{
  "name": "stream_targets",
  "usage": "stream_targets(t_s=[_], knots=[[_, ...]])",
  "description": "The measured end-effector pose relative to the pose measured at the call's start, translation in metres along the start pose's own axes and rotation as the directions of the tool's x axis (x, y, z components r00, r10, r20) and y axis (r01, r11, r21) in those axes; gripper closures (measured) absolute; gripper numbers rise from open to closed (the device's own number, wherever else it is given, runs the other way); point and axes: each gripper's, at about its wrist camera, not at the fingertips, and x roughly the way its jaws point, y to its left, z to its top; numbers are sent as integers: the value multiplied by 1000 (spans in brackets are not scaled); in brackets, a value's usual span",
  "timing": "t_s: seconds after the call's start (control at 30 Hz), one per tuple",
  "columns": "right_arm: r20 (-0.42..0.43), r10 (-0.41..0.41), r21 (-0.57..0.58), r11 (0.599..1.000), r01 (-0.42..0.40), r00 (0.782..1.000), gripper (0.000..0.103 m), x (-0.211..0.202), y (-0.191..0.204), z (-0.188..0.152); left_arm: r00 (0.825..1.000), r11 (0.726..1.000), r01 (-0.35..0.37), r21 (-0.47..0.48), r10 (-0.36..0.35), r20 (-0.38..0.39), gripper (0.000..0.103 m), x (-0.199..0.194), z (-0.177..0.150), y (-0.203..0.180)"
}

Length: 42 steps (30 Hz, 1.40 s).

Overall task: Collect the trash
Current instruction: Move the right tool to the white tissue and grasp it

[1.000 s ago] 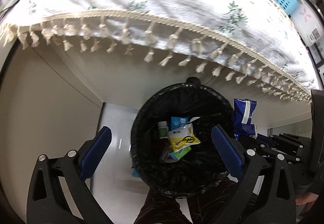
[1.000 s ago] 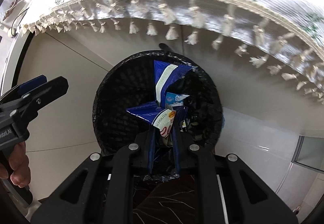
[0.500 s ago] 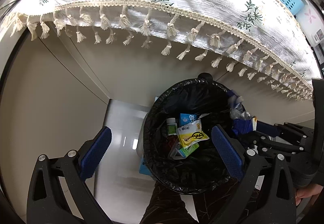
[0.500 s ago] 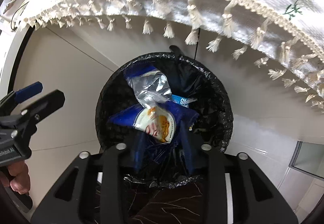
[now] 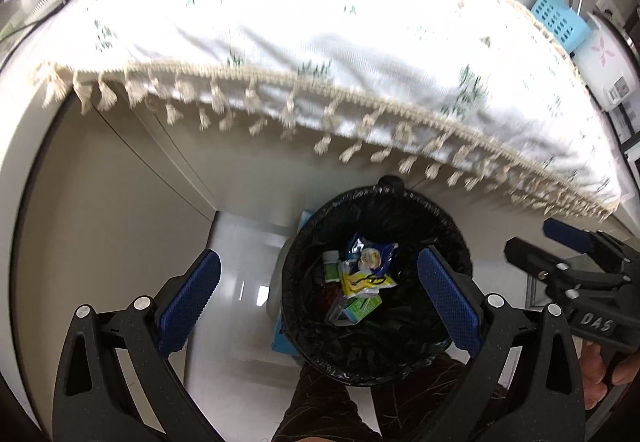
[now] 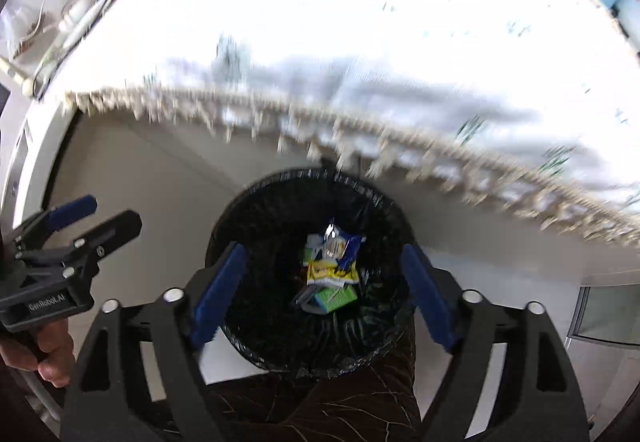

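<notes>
A round bin with a black liner (image 5: pixel 400 358) stands on the floor below the table edge; it also shows in the right wrist view (image 6: pixel 260 346). Inside lie a blue cookie wrapper (image 5: pixel 374 256) (image 6: pixel 342 248), a yellow packet (image 5: pixel 366 280) (image 6: pixel 330 274), a green carton (image 5: pixel 360 308) (image 6: pixel 334 298) and a small white bottle (image 5: pixel 331 262). My left gripper (image 5: pixel 318 300) is open and empty, held high over the bin. My right gripper (image 6: pixel 322 292) is open and empty above the bin; it shows from the side in the left wrist view (image 5: pixel 568 266).
A table with a white floral cloth and tassel fringe (image 5: pixel 320 42) overhangs the bin. A blue basket (image 5: pixel 558 20) and a white appliance (image 5: pixel 608 70) stand at its far right. Pale cabinet fronts (image 5: pixel 100 222) and white floor tiles (image 5: pixel 240 282) surround the bin. My dark trousers (image 6: pixel 340 402) are below.
My right gripper opened and the blue cookie wrapper fell into the bin. Both grippers rose away from the bin, so more of the tabletop shows.
</notes>
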Motion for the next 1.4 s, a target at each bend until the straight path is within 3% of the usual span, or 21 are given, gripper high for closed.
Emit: stream_targets(t_s=[0.23, 0.53, 0.7, 0.93, 1.1, 1.4], knots=[[81, -36, 29, 999, 33, 996, 9, -39, -10, 39, 999, 1000, -12, 18, 11, 53, 6, -33, 29, -7], [127, -90, 39, 996, 85, 988, 9, -60, -15, 101, 994, 999, -30, 41, 25, 103, 6, -65, 78, -12], [123, -99, 48, 994, 94, 988, 9, -54, -17, 130, 994, 999, -25, 33, 21, 107, 6, -69, 106, -13], [45, -78, 90, 993, 73, 996, 9, -16, -20, 170, 995, 999, -43, 28, 40, 96, 6, -60, 141, -9], [-14, -64, 118, 991, 65, 998, 17, 14, -19, 191, 996, 998, -54, 15, 53, 69, 6, -47, 156, -5], [-82, -75, 143, 986, 86, 994, 55, 35, -14, 201, 997, 998, -60, -7, 61, 41, 6, -33, 166, -2]])
